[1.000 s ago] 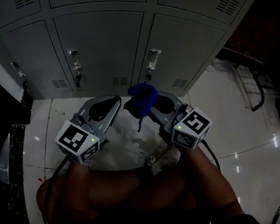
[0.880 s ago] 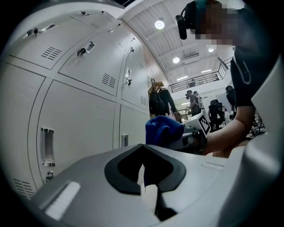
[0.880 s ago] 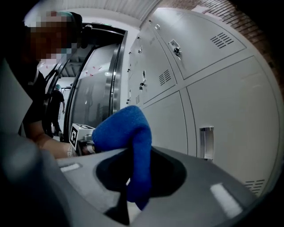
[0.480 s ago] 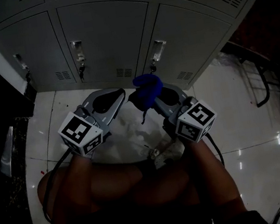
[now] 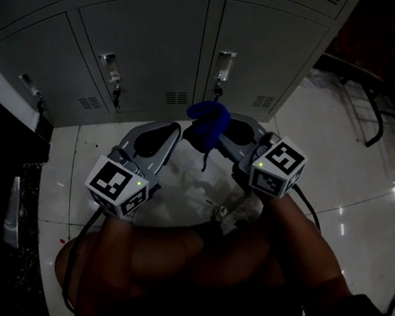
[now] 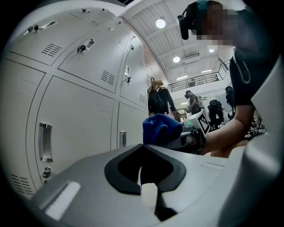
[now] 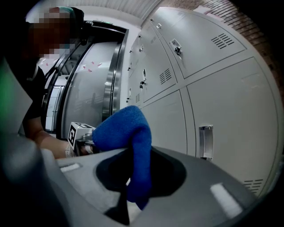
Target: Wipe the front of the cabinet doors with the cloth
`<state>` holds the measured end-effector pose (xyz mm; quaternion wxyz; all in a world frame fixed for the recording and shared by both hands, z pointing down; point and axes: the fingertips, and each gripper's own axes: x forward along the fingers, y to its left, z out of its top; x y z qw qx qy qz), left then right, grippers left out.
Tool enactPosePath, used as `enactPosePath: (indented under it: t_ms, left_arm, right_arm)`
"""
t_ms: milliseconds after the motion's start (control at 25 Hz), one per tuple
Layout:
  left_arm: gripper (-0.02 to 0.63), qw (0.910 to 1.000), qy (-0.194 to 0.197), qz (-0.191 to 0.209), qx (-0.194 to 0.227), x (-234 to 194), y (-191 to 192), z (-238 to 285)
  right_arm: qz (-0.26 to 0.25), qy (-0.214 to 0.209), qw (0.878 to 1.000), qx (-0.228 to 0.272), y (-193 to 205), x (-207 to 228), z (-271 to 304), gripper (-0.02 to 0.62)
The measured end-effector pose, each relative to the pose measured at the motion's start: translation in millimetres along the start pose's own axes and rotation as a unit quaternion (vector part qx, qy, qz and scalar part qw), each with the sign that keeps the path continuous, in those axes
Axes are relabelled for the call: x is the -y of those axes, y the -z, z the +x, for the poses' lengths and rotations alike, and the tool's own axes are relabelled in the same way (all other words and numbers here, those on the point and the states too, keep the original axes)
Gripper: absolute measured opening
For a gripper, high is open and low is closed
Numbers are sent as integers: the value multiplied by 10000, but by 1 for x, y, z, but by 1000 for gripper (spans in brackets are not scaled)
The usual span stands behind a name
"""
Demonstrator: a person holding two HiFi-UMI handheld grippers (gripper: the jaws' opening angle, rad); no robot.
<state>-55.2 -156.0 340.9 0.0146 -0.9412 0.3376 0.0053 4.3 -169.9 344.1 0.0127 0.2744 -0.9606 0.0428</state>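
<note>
A blue cloth (image 5: pixel 207 124) bunches over the tip of my right gripper (image 5: pixel 217 129), whose jaws are shut on it; in the right gripper view the blue cloth (image 7: pixel 128 144) folds down between them. My left gripper (image 5: pixel 166 133) sits beside it at the left with its jaws shut and nothing between them. From the left gripper view the cloth (image 6: pixel 160 129) shows just beyond my left gripper (image 6: pixel 143 147). Grey cabinet doors (image 5: pixel 157 41) with handles and vent slots stand ahead of both grippers, a short gap away.
A glossy white tiled floor (image 5: pixel 331 155) lies below the cabinets. A dark metal frame (image 5: pixel 365 116) stands at the right. The person's arms (image 5: pixel 198 257) fill the lower middle. Other people and gear show far off in the left gripper view (image 6: pixel 193 102).
Both grippers have edged slightly right and toward the cabinets, the cloth going along in the right one. Neither grip has changed.
</note>
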Motion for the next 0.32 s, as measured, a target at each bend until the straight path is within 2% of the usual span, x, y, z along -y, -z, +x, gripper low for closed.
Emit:
enactPosePath:
  t_ms: [320]
  left_arm:
    - [6,10000,15,11,14,-1,-1,0]
  right_arm:
    - [-54,1,10000,56,-2,-1,1,69]
